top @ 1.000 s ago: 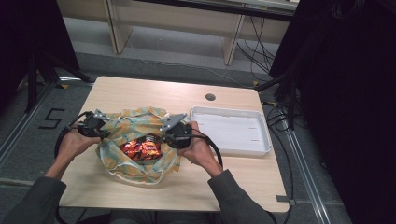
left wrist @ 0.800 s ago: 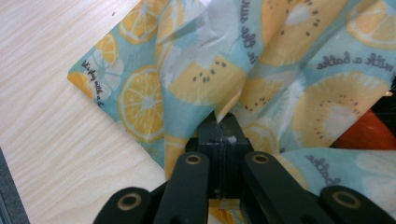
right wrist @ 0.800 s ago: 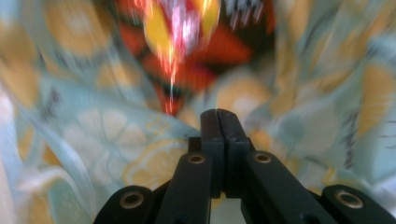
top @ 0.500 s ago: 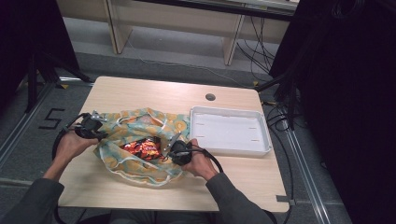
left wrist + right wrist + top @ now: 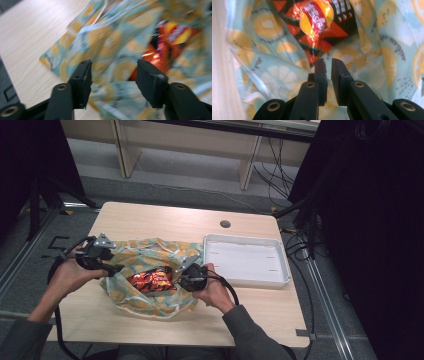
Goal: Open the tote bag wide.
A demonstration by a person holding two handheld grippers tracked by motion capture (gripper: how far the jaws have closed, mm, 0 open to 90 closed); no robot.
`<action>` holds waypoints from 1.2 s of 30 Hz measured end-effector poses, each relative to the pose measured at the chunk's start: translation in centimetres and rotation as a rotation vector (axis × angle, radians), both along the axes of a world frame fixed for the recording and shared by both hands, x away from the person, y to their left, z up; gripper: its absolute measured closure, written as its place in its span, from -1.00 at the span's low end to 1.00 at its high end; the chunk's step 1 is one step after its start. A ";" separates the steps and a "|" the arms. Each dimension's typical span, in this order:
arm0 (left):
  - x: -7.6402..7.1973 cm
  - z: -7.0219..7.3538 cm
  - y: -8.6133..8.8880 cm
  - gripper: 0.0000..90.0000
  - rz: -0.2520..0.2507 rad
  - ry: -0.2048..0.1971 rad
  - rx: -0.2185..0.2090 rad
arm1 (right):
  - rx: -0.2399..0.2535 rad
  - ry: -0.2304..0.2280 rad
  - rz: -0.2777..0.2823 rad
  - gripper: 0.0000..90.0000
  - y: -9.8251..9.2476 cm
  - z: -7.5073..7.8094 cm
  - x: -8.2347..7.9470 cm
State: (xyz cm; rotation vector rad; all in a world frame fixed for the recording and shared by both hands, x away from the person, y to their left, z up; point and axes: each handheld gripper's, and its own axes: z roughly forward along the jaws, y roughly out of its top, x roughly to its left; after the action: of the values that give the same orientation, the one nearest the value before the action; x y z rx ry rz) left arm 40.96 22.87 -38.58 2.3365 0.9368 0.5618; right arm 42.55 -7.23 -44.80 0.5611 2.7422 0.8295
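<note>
A teal cloth bag (image 5: 145,251) printed with citrus slices lies on the wooden table (image 5: 165,220), with a red snack packet (image 5: 151,280) in its mouth. My left gripper (image 5: 116,268) is at the bag's left edge. Its jaws have just been opening and stand wide apart in the left gripper view (image 5: 113,75), with the bag (image 5: 110,42) and packet (image 5: 172,37) beyond them, not pinched. My right gripper (image 5: 176,280) is at the bag's right side. Its jaws (image 5: 328,67) have just been opening to a narrow gap with nothing in it, and point at the packet (image 5: 317,22) over the cloth (image 5: 269,72).
A white tray (image 5: 245,239) sits to the right of the bag, close to my right hand. A round cable hole (image 5: 225,224) is in the table behind it. Cables trail from both grippers over the near table edge.
My right gripper has dropped from the bag's upper right rim to its near right side by the packet. The left hand has lifted a little at the left edge. Both have let go of the cloth.
</note>
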 end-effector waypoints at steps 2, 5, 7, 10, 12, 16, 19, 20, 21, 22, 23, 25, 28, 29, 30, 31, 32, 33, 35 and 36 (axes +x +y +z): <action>-0.6 -0.2 -0.9 0.30 -0.016 0.002 -0.012 | -0.006 -0.009 0.026 0.84 0.1 0.1 0.1; -0.3 -2.3 -2.0 0.63 -0.040 0.015 0.043 | -0.008 0.004 0.009 0.84 0.4 -0.2 -0.1; 0.2 -3.8 -2.2 0.88 -0.023 0.026 0.044 | -0.020 -0.001 0.033 0.84 0.5 -0.4 -0.1; 0.6 -5.0 -1.9 0.99 -0.033 0.052 0.057 | -0.016 -0.002 0.045 0.83 0.6 -0.5 -0.1; 0.6 -5.6 -1.7 0.99 -0.024 0.082 0.060 | -0.018 -0.001 0.049 0.83 0.6 -0.6 0.0; -0.5 -6.1 -1.3 1.00 -0.027 0.119 0.123 | -0.032 0.022 0.024 0.83 0.6 -0.8 -0.2; -1.5 -7.2 -0.9 0.99 -0.041 0.151 0.182 | -0.035 0.017 0.036 0.83 0.6 -0.8 -0.1; -1.6 -7.6 -0.9 0.99 -0.064 0.168 0.231 | -0.043 0.020 0.035 0.83 0.7 -0.8 -0.2; -1.7 -8.2 -0.9 0.99 -0.062 0.163 0.241 | -0.045 0.015 0.032 0.83 0.8 -0.9 -0.2; -1.7 -8.5 -1.0 0.99 -0.067 0.172 0.253 | -0.048 0.011 0.041 0.83 0.8 -1.0 -0.1; -1.9 -8.8 -1.2 0.99 -0.063 0.176 0.242 | -0.051 0.007 0.040 0.83 0.8 -1.0 -0.1; -2.2 -8.5 -1.6 0.99 -0.065 0.164 0.236 | -0.046 0.015 0.032 0.82 0.7 -0.9 -0.2; -2.9 -7.5 -1.8 0.91 -0.069 0.130 0.218 | -0.037 0.010 0.028 0.81 0.4 -0.7 -0.1; -3.1 -7.3 -1.7 0.88 -0.062 0.122 0.211 | -0.024 0.010 0.024 0.80 0.3 -0.7 -0.1; -3.2 -7.0 -1.5 0.85 -0.061 0.117 0.212 | -0.022 0.008 0.025 0.79 0.2 -0.6 -0.1; -3.2 -6.9 -1.4 0.82 -0.057 0.115 0.209 | -0.015 0.005 0.024 0.78 0.1 -0.6 -0.1; -3.3 -6.8 -1.2 0.79 -0.060 0.112 0.214 | -0.015 -0.003 0.032 0.77 0.0 -0.5 -0.1; -3.3 -6.6 -1.1 0.75 -0.065 0.115 0.213 | -0.008 -0.001 0.025 0.76 -0.2 -0.3 -0.1; -3.6 -6.5 -0.9 0.69 -0.051 0.099 0.177 | 0.006 -0.003 0.003 0.72 -0.4 0.1 -0.4; -3.7 -6.3 -0.8 0.65 -0.054 0.096 0.164 | 0.012 -0.015 0.009 0.69 -0.5 0.3 -0.5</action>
State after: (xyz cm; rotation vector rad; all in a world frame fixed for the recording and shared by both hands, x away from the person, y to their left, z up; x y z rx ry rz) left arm 37.26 22.05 -44.92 2.5476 0.8979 0.5265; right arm 42.09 -7.75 -44.50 0.5430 2.7303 0.8488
